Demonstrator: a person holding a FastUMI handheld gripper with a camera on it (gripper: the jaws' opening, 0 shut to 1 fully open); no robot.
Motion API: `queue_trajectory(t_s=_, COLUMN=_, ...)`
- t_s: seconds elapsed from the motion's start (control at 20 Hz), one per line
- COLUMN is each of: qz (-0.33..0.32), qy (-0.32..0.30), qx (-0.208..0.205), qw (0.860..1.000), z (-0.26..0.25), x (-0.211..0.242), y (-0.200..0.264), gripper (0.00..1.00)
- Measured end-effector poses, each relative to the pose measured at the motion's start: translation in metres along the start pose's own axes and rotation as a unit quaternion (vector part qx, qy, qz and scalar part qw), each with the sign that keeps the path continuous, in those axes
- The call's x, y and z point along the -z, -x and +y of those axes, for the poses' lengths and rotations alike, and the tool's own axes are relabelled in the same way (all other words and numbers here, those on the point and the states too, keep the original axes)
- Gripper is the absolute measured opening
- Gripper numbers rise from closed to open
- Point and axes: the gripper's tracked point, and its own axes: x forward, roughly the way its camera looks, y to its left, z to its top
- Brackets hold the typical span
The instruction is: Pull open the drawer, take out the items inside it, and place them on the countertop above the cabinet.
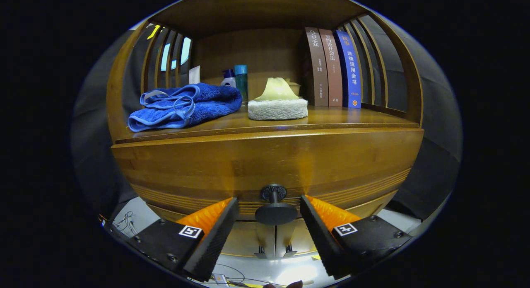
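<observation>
A wooden cabinet's drawer front [265, 163] faces me, shut, with a dark round knob [275, 207] at its lower middle. My gripper [269, 205] is open, and the knob sits between its two black-and-orange fingers [221, 223], touching neither. On the countertop [352, 116] above the drawer lie a folded blue towel [186, 105] and a white sponge with a yellow top [277, 103]. The drawer's inside is hidden.
Three upright books [333, 68] stand at the back right of the countertop. A white tube, a small bottle and a teal-capped bottle [241, 81] stand at the back behind the towel. Slatted wooden sides [372, 60] enclose the shelf. Cables lie on the white floor [136, 219] below.
</observation>
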Motion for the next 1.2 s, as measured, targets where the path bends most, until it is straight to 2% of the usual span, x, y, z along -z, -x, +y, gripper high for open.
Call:
queue_trajectory(t_s=0.1, qz=0.008, qy=0.019, qx=-0.006, qw=1.000, z=0.001, x=0.005, y=0.004, gripper=1.00)
queue_trajectory(t_s=0.25, qz=-0.018, qy=0.033, qx=-0.025, qw=0.999, z=0.005, x=-0.012, y=0.035, gripper=1.00)
queue_trajectory(t_s=0.4, qz=-0.053, qy=0.044, qx=-0.039, qw=0.997, z=0.004, x=-0.041, y=0.084, gripper=1.00)
queue_trajectory(t_s=0.65, qz=-0.116, qy=0.012, qx=-0.049, qw=0.992, z=-0.002, x=-0.105, y=0.185, gripper=0.99)
queue_trajectory(t_s=0.9, qz=-0.124, qy=-0.001, qx=-0.048, qw=0.991, z=-0.019, x=-0.158, y=0.272, gripper=0.99)
queue_trajectory(t_s=1.2, qz=-0.148, qy=0.017, qx=-0.019, qw=0.989, z=-0.058, x=-0.211, y=0.342, gripper=0.99)
